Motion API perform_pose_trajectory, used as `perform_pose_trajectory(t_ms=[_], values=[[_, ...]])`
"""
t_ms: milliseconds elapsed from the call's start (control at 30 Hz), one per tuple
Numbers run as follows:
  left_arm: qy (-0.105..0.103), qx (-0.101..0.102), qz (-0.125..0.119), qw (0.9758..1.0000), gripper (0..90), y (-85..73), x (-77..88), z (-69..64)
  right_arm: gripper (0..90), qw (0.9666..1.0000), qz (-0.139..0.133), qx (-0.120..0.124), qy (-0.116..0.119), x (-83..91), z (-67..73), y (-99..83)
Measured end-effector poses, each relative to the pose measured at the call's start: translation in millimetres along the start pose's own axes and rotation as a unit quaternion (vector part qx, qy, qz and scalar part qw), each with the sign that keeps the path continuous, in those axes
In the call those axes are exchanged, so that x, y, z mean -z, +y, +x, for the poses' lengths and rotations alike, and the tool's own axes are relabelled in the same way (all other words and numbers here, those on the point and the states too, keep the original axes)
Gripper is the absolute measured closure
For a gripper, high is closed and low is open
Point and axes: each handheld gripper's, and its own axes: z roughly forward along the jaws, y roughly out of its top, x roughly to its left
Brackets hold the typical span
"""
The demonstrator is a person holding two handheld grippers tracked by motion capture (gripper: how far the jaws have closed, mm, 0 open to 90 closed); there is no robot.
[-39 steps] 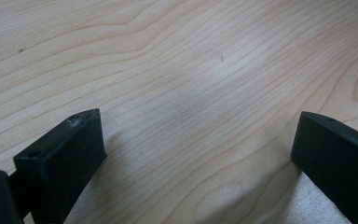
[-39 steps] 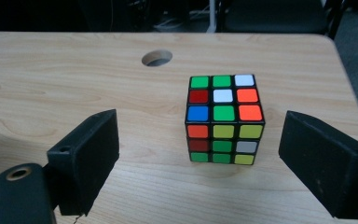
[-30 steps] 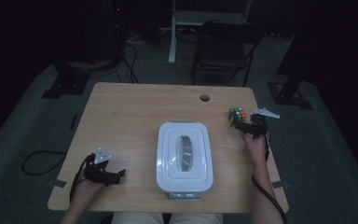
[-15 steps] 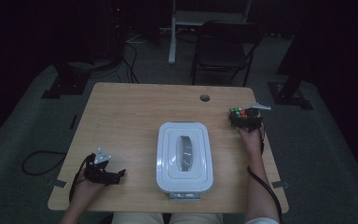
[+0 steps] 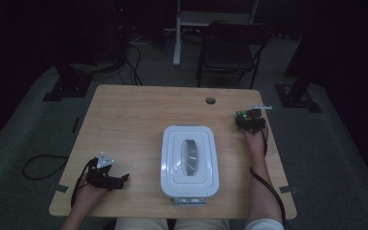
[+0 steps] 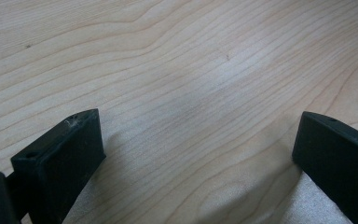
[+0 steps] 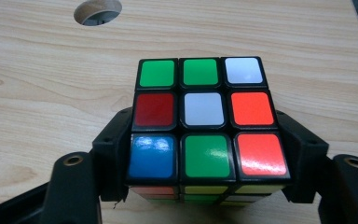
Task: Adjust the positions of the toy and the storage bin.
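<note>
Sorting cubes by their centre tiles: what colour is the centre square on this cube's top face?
White, on the cube; clearest in the right gripper view.

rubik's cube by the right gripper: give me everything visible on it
The cube is a 3x3 puzzle with a black plastic body and glossy colour tiles, scrambled. Top face, row by row away from the camera: blue, green, orange; red, white, orange; green, green, white. It sits flat on the wooden table near the far right edge, short of the round cable hole. The right gripper has just closed on it, a black jaw pressed to each side at the near row. Nothing else touches it.
</note>
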Motion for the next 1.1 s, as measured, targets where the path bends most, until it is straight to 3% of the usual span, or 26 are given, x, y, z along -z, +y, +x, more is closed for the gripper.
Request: perform_pose_trajectory(t_ms=[200, 433, 833, 1100], values=[[-0.003, -0.002, 0.000, 1.0000, 2.7, 0.0, -0.1, -0.3, 33.7, 0.9999, -0.001, -0.004, 0.012, 7.8, -0.3, -3.8], [0.005, 0.007, 0.000, 1.0000, 2.6, 0.9, -0.8, -2.1, 33.8, 0.9996, -0.003, 0.012, 0.023, 24.6, 1.9, -9.5], [0.005, 0.006, 0.000, 1.0000, 2.6, 0.8, -0.8, -1.9, 33.8, 0.9981, -0.021, 0.040, 0.042, 70.3, 14.5, -27.6], [0.003, 0.004, -0.001, 1.0000, 2.7, 0.7, -0.7, -1.6, 33.8, 0.9976, -0.025, 0.049, 0.042, 104.3, 18.3, -54.1]])
